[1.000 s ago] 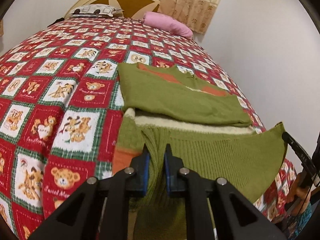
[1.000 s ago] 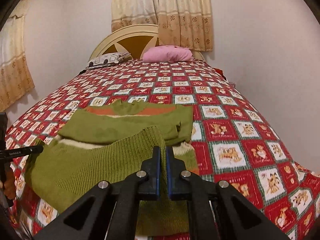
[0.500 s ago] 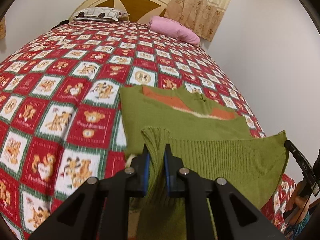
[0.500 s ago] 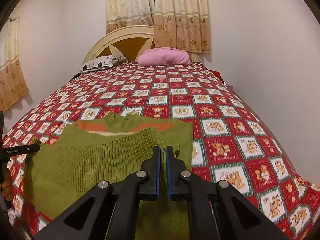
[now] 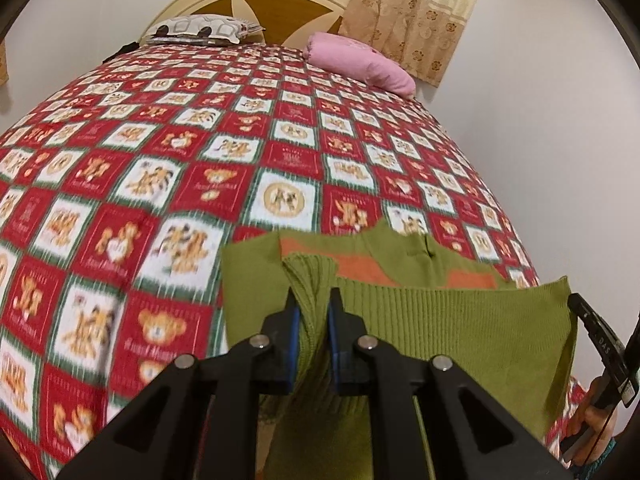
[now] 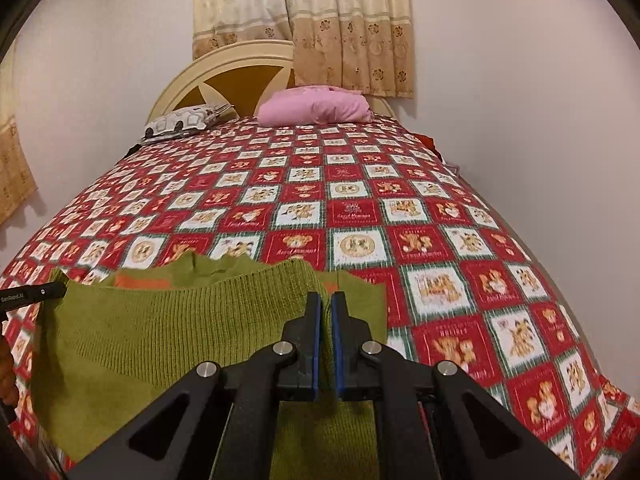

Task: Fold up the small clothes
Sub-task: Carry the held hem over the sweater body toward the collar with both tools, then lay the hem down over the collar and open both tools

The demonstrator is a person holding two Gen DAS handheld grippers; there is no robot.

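A small green knit sweater (image 5: 448,320) with orange stripes lies on the bed; its ribbed hem is lifted and stretched between my two grippers. My left gripper (image 5: 312,300) is shut on the hem's left corner, bunched between the blue pads. My right gripper (image 6: 326,300) is shut on the hem's right corner (image 6: 304,276). The raised hem (image 6: 168,320) hangs over the folded body and hides most of it; only the collar and an orange stripe (image 5: 356,272) show beyond. The right gripper's tip (image 5: 596,340) shows at the left wrist view's right edge.
The bed carries a red, white and green teddy-bear quilt (image 6: 360,216). A pink pillow (image 6: 316,108) and a patterned pillow (image 6: 188,118) lie by the cream headboard (image 6: 224,68). A white wall (image 6: 540,120) runs close along the bed's right side. Curtains (image 6: 320,20) hang behind.
Both grippers have carried the lifted hem away from me toward the collar, covering the cream stripe and most of the folded body. Both stay shut on the hem.
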